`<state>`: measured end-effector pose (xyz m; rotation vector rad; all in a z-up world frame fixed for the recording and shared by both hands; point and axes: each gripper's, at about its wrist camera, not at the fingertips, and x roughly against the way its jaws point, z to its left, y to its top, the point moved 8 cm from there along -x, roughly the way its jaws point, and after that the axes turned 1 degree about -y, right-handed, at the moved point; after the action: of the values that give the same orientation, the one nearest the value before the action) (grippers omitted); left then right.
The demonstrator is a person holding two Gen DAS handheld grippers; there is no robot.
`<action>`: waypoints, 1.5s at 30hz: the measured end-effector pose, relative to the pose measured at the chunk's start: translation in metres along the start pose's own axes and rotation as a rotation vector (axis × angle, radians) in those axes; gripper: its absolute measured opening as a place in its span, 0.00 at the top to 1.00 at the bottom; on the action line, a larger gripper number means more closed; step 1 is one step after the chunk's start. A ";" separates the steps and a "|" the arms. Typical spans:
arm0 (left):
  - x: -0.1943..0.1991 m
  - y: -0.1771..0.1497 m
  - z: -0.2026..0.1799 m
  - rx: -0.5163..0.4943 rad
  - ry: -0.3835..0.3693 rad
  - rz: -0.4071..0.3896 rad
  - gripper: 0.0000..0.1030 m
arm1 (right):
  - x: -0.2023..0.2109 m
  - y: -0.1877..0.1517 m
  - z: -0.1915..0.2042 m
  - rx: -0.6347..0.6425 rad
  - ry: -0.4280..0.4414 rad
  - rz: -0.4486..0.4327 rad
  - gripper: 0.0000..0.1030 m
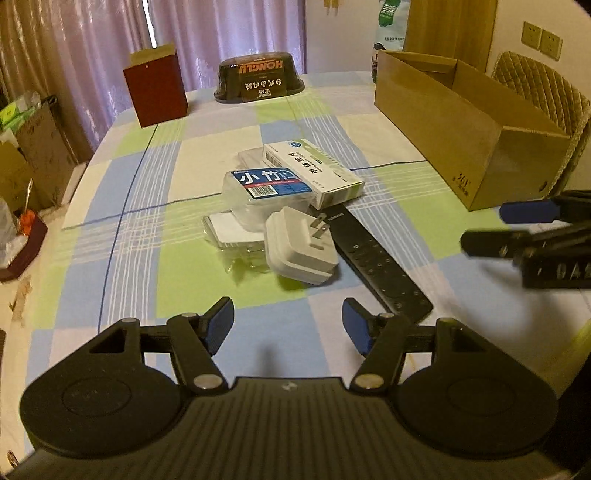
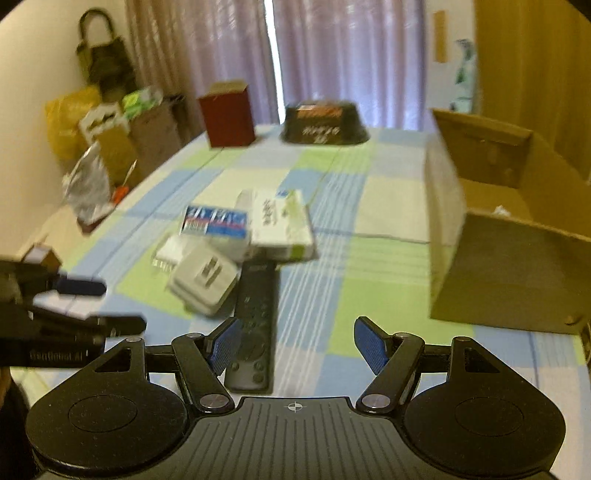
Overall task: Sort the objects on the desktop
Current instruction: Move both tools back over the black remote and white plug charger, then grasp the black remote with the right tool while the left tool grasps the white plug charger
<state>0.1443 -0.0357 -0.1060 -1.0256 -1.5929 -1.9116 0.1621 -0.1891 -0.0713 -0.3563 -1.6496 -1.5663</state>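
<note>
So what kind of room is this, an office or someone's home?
Most likely a home, perhaps a dining room: a table under a checked tablecloth, long curtains behind it, a quilted chair, and household clutter like a remote control and a plug adapter.

The tablecloth (image 1: 207, 155) has big squares of green, blue and pale cream, with thin white and blue lines. The plug adapter (image 1: 301, 248) is white, the remote control (image 1: 376, 260) is black, and the cardboard box (image 1: 458, 129) is brown. The small clear case (image 1: 267, 188) has a blue label with white letters, and the paper bag (image 1: 157, 92) is dark red.
</note>
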 end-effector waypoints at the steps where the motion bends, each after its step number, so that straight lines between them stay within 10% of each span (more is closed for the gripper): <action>1: -0.002 -0.001 0.001 -0.001 -0.001 0.002 0.42 | -0.005 -0.005 0.001 0.001 0.007 0.021 0.31; 25: -0.030 -0.006 0.027 0.037 0.020 0.017 0.42 | -0.094 -0.015 0.032 0.060 -0.008 0.083 0.32; 30: -0.033 -0.004 0.023 0.026 0.019 0.009 0.42 | -0.094 -0.018 0.028 0.100 -0.031 0.078 0.63; 45: -0.060 0.020 -0.027 -0.149 0.050 -0.054 0.42 | -0.060 -0.029 -0.029 -0.049 -0.136 0.128 0.63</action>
<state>0.1897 -0.0735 -0.1406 -0.9938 -1.4835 -2.1020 0.1898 -0.2018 -0.1374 -0.5937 -1.6580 -1.5172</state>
